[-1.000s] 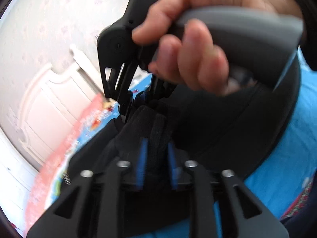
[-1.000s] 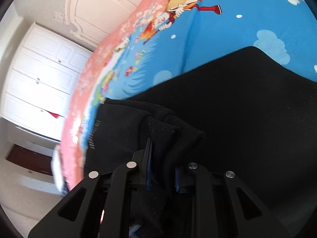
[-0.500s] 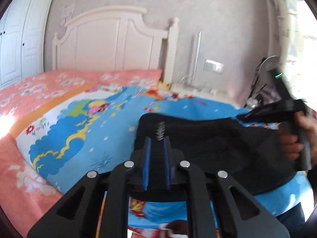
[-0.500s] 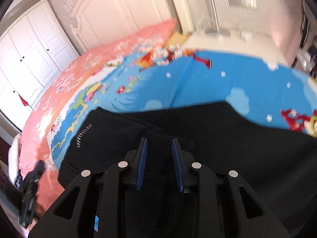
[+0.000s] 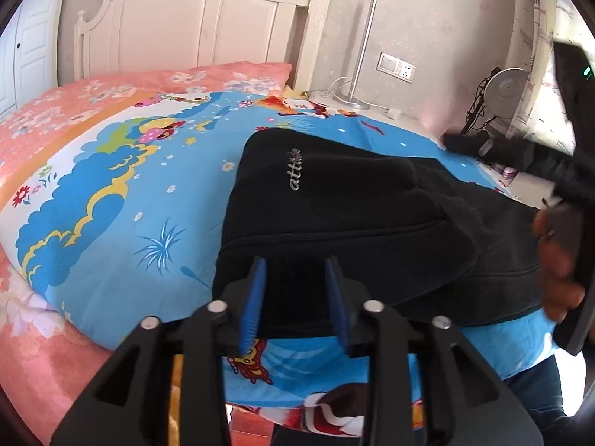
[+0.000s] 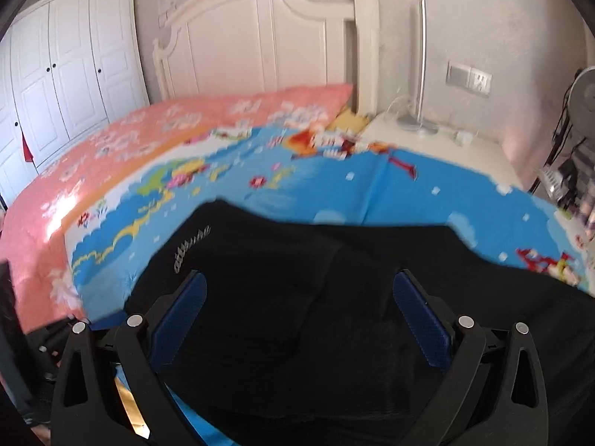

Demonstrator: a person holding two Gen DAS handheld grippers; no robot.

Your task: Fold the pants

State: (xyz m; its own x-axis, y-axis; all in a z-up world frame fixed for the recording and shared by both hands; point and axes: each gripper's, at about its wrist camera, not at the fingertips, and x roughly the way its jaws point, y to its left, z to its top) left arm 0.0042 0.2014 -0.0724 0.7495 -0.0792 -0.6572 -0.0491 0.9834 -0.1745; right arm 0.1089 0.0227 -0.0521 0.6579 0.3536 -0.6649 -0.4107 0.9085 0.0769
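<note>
Both grippers have let go of the black pants (image 5: 334, 200), now folded on the bed (image 5: 122, 200): left gripper (image 5: 295, 297) and right gripper (image 6: 299, 319) are opening, empty.

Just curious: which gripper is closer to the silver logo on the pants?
Left. The left gripper sits at the pants' near edge below the logo; the right gripper, jaws opening, is off to the logo's right.

Home bedroom, white headboard (image 6: 260, 37), cartoon bedsheet (image 5: 148, 193), white wardrobe (image 6: 63, 67), bedside lamp (image 6: 420, 74)
</note>
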